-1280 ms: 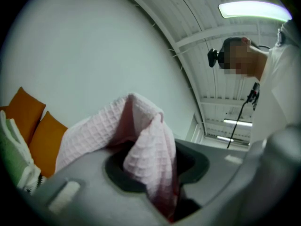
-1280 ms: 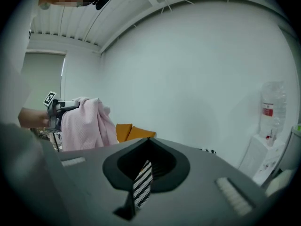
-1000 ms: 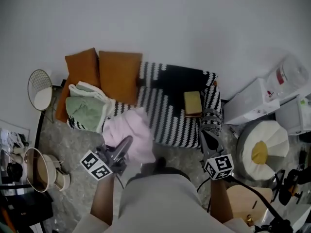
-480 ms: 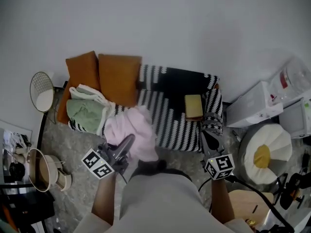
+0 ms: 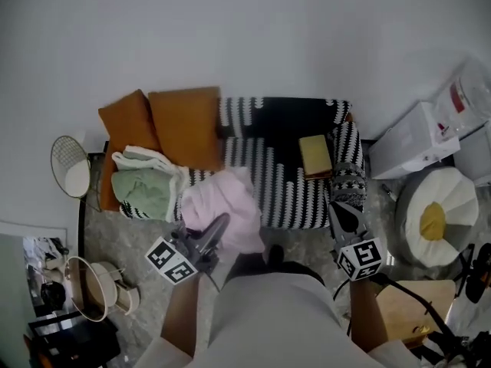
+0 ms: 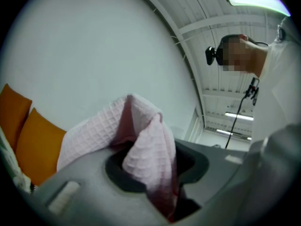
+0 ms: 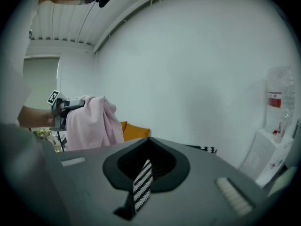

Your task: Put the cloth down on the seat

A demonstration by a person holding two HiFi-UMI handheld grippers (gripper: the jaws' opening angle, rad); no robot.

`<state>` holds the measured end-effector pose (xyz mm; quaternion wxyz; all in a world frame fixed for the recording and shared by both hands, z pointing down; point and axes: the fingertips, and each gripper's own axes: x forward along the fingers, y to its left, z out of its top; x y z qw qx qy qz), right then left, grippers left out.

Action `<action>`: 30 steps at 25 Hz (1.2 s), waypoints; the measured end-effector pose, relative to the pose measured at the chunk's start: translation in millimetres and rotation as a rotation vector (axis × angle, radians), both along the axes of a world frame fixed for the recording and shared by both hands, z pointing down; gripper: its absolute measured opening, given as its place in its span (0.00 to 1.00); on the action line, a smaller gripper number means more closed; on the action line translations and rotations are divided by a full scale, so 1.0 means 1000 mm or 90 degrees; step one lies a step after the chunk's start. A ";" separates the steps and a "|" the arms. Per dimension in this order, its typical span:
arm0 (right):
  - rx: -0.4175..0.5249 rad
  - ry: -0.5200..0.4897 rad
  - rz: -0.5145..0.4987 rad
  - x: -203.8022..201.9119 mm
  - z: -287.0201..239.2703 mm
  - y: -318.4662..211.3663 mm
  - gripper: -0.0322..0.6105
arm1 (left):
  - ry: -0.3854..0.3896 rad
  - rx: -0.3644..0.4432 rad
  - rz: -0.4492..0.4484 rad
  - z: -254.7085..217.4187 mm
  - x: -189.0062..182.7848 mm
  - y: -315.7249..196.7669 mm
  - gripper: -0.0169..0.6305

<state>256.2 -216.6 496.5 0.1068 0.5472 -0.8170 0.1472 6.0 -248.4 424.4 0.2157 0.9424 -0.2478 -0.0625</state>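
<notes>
Cloth: pink cloth [image 5: 222,205] hangs bunched above the striped seat's [image 5: 288,194] front edge
Left tool [image 5: 221,225]: jaws partway closed, pinching a fold of it
Risk: let go here, it may slip off the edge to the floor [image 5: 115,236]
Right tool [image 5: 343,215]: clamped on a striped strip [image 7: 142,182]
Pose: left forearm forward, tool tilted up; right held low
</notes>
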 end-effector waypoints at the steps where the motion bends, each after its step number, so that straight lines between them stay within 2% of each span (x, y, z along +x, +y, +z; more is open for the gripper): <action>1: -0.005 0.000 0.007 0.000 0.002 -0.004 0.05 | -0.003 -0.004 0.009 0.003 0.001 -0.006 0.23; 17: -0.049 -0.015 0.078 -0.015 0.041 -0.097 0.05 | -0.045 -0.056 0.145 0.069 0.020 -0.141 0.23; 25: -0.080 -0.033 0.088 -0.044 0.074 -0.151 0.06 | -0.052 -0.115 0.183 0.133 0.029 -0.212 0.23; 30: -0.096 -0.037 0.098 -0.051 0.096 -0.189 0.06 | -0.081 -0.143 0.194 0.184 0.035 -0.252 0.23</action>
